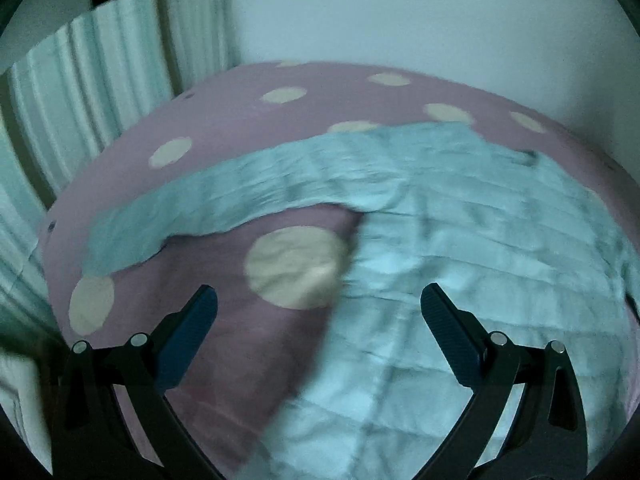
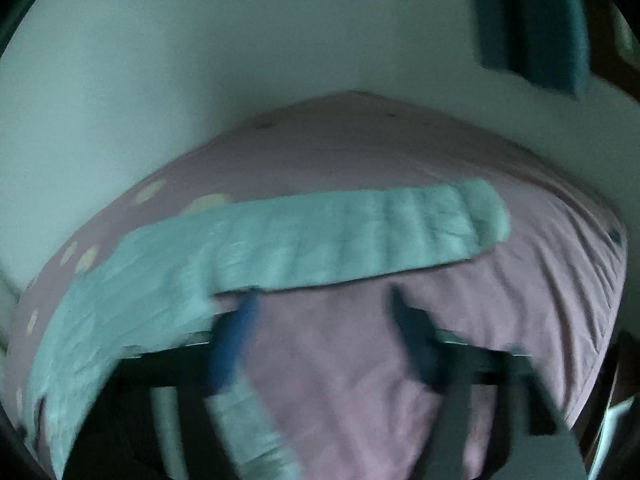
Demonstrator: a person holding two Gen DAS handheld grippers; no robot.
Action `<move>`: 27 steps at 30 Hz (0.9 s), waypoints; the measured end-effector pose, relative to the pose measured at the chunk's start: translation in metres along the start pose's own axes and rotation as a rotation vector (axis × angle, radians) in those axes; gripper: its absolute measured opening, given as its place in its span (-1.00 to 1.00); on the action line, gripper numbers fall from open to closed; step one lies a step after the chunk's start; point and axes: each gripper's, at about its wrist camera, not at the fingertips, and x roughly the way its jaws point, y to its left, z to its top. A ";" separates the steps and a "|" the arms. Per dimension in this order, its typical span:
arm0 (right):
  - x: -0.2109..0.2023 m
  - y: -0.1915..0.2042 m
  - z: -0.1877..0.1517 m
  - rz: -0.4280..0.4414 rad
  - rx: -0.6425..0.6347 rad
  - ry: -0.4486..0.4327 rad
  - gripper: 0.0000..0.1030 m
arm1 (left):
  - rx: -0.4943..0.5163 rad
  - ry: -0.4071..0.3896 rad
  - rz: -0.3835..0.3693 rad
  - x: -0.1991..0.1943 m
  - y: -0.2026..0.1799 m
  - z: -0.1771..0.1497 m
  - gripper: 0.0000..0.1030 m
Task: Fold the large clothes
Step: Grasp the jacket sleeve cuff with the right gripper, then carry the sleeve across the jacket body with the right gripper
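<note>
A pale blue quilted jacket (image 1: 460,248) lies spread on a pink bed cover with cream dots (image 1: 248,120). Its left sleeve (image 1: 208,204) stretches out to the left. My left gripper (image 1: 320,300) is open and empty, held above the jacket's left side near the armpit. In the right wrist view the other sleeve (image 2: 360,236) stretches out to the right over the pink cover (image 2: 500,300). My right gripper (image 2: 324,308) is open, just below that sleeve's lower edge; its left finger (image 2: 240,320) is close to the jacket's body. This view is blurred.
A ribbed white radiator (image 1: 92,92) stands by the bed's left side. A plain wall (image 1: 400,12) runs behind the bed. A dark teal cloth (image 2: 532,24) hangs on the wall at the upper right. The bed's right edge (image 2: 612,280) drops off.
</note>
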 end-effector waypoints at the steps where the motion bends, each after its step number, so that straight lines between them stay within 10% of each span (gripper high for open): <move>1: 0.012 -0.020 0.006 -0.008 0.055 0.020 0.07 | -0.018 0.007 0.018 0.007 0.007 0.002 0.96; 10: 0.073 -0.140 0.024 -0.049 0.420 0.057 0.24 | -0.127 0.076 0.198 0.051 0.056 0.006 0.96; 20: 0.128 -0.167 0.043 -0.018 0.592 0.050 0.24 | -0.136 0.105 0.234 0.066 0.060 0.003 0.96; 27: 0.141 -0.172 0.054 0.015 0.570 0.051 -0.77 | -0.121 0.111 0.234 0.068 0.055 0.000 0.96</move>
